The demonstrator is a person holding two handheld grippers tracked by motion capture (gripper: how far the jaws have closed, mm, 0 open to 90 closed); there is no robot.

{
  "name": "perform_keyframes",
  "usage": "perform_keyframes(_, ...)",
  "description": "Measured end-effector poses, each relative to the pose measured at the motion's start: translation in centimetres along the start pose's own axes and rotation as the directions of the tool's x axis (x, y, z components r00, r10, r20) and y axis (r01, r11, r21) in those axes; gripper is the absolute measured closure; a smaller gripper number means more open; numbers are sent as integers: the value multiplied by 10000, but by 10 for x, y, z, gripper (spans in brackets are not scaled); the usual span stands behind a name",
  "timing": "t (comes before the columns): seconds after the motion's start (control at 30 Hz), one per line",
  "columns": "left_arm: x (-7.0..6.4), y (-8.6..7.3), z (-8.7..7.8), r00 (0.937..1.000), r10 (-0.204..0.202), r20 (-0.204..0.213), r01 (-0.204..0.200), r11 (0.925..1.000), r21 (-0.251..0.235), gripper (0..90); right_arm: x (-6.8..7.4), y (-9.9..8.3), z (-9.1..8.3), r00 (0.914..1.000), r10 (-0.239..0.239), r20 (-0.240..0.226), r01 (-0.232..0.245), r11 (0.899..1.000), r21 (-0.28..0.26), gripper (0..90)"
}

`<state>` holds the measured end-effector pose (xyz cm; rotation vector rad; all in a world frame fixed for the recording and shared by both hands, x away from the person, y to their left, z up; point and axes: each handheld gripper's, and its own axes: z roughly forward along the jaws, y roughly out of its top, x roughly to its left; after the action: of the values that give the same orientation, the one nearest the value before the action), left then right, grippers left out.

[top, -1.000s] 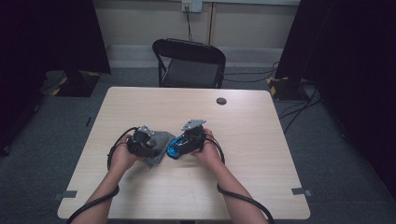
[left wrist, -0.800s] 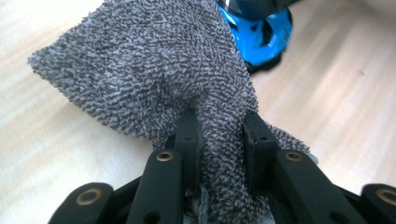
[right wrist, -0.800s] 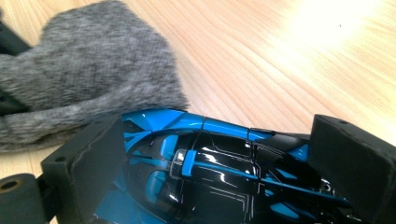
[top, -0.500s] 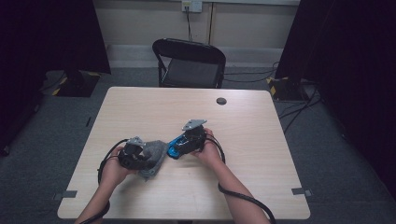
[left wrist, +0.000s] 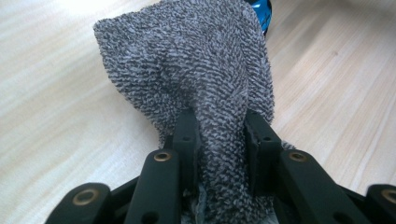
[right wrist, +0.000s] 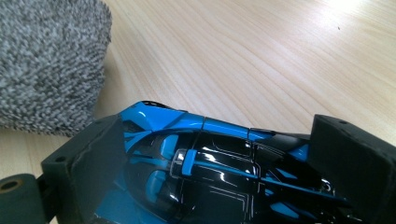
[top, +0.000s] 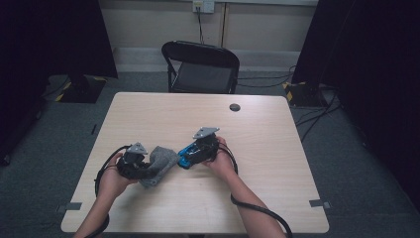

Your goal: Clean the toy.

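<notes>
Left gripper point(left wrist: 219, 135) pinched on grey cloth point(left wrist: 196, 60), right gripper point(right wrist: 210, 158) clamped around blue toy car point(right wrist: 205, 172)

Overhead light keeps the counter point(top: 277, 148) bright against dark surroundings; glare whitens its far wood, and the near fingers point(left wrist: 187, 135) blur softly.

High view looks down over the table point(top: 277, 148); both gripper views sit close above it.
</notes>
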<state>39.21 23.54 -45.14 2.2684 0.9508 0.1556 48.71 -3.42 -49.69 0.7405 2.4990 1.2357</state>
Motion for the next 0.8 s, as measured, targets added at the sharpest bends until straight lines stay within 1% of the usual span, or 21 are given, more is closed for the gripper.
perform_keyframes(0.13,1,7,-5,9999,78,-77,-79,9998,-169,694,2,2,0,10000,20,72,-21,9999,129,65)
perform_keyframes(0.2,2,11,-8,9998,147,-117,-149,9996,-225,693,3,5,-2,9998,98,152,-101,9997,218,127)
perform_keyframes(0.23,2,13,-9,9997,184,-155,-189,9994,-295,692,3,6,-3,9999,49,107,-52,9997,241,144)
perform_keyframes(0.27,2,15,-10,9997,171,-153,-176,9993,-318,690,3,7,-4,10000,8,13,-8,9997,227,138)
perform_keyframes(0.33,2,19,-12,9992,310,-254,-320,9987,-385,686,4,8,-7,9999,-89,-54,91,9994,346,140)
perform_keyframes(0.37,2,21,-12,9991,348,-255,-358,9986,-399,684,3,8,-9,9999,-98,-98,100,9996,279,141)
perform_keyframes(0.47,-1,27,-11,9991,390,-188,-399,9979,-507,683,-1,8,-18,9996,186,-220,-181,9996,219,140)
perform_keyframes(0.5,-3,29,-10,9989,425,-182,-435,9975,-552,683,-2,8,-21,9995,215,-251,-209,9995,244,140)
perform_keyframes(0.57,-7,34,-7,9983,565,-133,-572,9966,-598,675,-5,8,-29,9998,77,-206,-73,9998,193,143)
perform_keyframes(0.67,-14,42,-1,9969,787,36,-783,9943,-724,667,-10,7,-42,9996,172,-215,-164,9991,395,137)
perform_keyframes(0.73,-19,49,5,9959,891,160,-877,9934,-738,666,-14,4,-51,9997,128,-229,-121,9994,322,138)
perform_keyframes(0.77,-21,51,6,9949,993,167,-978,9925,-738,665,-16,2,-55,9996,212,-198,-206,9993,325,138)
perform_keyframes(0.8,-23,54,9,9945,1010,269,-987,9921,-772,663,-18,1,-58,9994,287,-201,-281,9992,295,138)
